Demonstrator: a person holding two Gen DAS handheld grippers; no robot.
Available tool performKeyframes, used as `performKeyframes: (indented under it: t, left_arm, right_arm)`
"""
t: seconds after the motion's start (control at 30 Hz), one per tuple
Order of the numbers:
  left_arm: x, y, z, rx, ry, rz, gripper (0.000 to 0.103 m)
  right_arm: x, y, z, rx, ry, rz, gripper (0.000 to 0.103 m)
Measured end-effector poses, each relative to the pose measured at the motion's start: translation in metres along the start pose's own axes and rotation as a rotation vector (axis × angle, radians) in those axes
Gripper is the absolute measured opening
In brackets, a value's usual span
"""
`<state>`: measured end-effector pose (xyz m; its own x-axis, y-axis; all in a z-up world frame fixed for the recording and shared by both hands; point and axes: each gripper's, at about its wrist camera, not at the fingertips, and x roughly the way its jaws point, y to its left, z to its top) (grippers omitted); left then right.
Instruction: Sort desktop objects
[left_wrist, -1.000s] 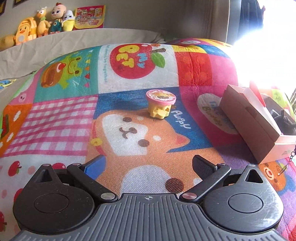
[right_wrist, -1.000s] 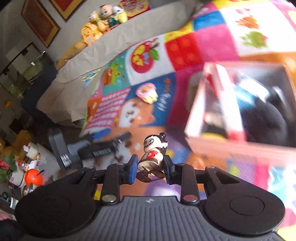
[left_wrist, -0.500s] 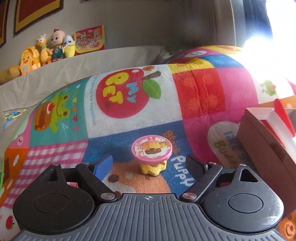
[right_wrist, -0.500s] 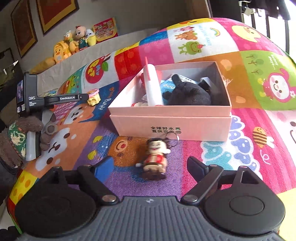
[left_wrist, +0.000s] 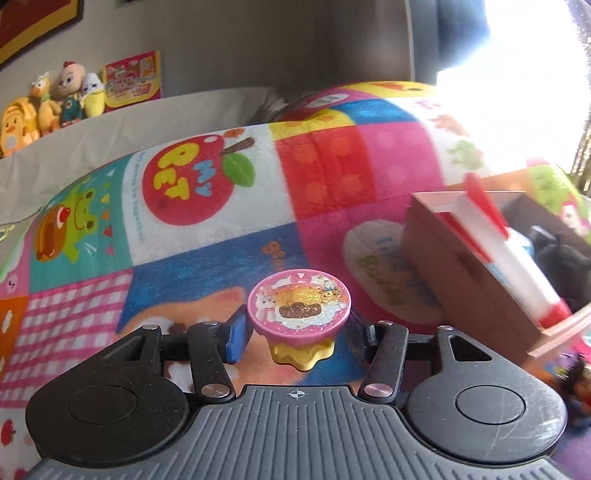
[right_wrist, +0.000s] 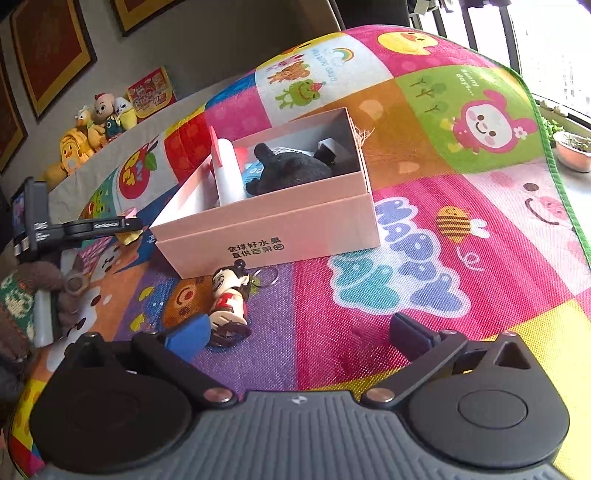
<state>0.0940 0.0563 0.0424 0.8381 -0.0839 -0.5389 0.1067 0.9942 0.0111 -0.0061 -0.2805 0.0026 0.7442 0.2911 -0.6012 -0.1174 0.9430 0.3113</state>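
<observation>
My left gripper has just been closing and now clamps the pink-lidded cup toy, which sits near the pink box. My right gripper has just been opening; its jaws stand wide apart, empty, with the figurine keychain lying on the mat beside its left finger. Risk: the overhanging lid may slip from the pads on lifting.

We read "MY PET" on the red apple patch of the play mat, at eleven o'clock. "Sunny days..." at one. The pink box front carries "全球好水果 直供百果园".
</observation>
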Motion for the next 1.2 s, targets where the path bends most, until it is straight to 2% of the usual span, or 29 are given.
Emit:
performKeyframes:
  t: [0.13, 0.27, 0.37, 0.4, 0.43, 0.5, 0.6, 0.77, 0.87, 1.0, 1.1, 1.2]
  left_arm:
    - [-0.054, -0.028, -0.025, 0.004, 0.017, -0.171, 0.059]
    - [-0.081, -0.063, -0.054, 0.076, 0.031, -0.253, 0.061]
    - [-0.084, -0.078, -0.069, 0.135, 0.026, -0.227, 0.066]
    - [-0.083, -0.079, -0.07, 0.142, 0.028, -0.222, 0.072]
    - [-0.082, -0.079, -0.071, 0.139, 0.035, -0.227, 0.079]
    - [-0.081, -0.076, -0.071, 0.117, 0.036, -0.244, 0.084]
    - [-0.082, -0.073, -0.073, 0.102, 0.032, -0.264, 0.095]
    - [-0.078, -0.075, -0.081, 0.095, 0.057, -0.261, 0.095]
    - [-0.083, -0.073, -0.082, 0.085, 0.03, -0.243, 0.098]
    - [-0.085, -0.071, -0.084, 0.085, 0.056, -0.23, 0.1]
    - [-0.088, -0.069, -0.087, 0.073, 0.07, -0.227, 0.101]
    - [-0.092, -0.07, -0.089, 0.075, 0.073, -0.231, 0.101]
  right_arm:
    - [0.003, -0.002, 0.0, 0.02, 0.001, 0.0, 0.103]
    - [0.006, 0.004, -0.001, 0.001, -0.001, -0.03, 0.103]
    - [0.008, 0.009, -0.001, -0.013, 0.01, -0.057, 0.103]
    - [0.01, 0.011, -0.001, -0.022, 0.016, -0.071, 0.103]
    - [0.011, 0.014, -0.001, -0.029, 0.02, -0.084, 0.103]
    - [0.013, 0.018, -0.001, -0.04, 0.023, -0.107, 0.103]
    - [0.011, 0.016, -0.001, -0.032, 0.02, -0.096, 0.103]
    - [0.011, 0.017, -0.001, -0.049, 0.026, -0.095, 0.103]
    - [0.012, 0.019, -0.001, -0.065, 0.03, -0.106, 0.103]
    - [0.012, 0.031, -0.004, -0.142, 0.047, -0.112, 0.103]
    - [0.003, 0.044, -0.005, -0.226, 0.014, -0.102, 0.103]
    - [0.0, 0.055, -0.002, -0.27, -0.004, -0.123, 0.095]
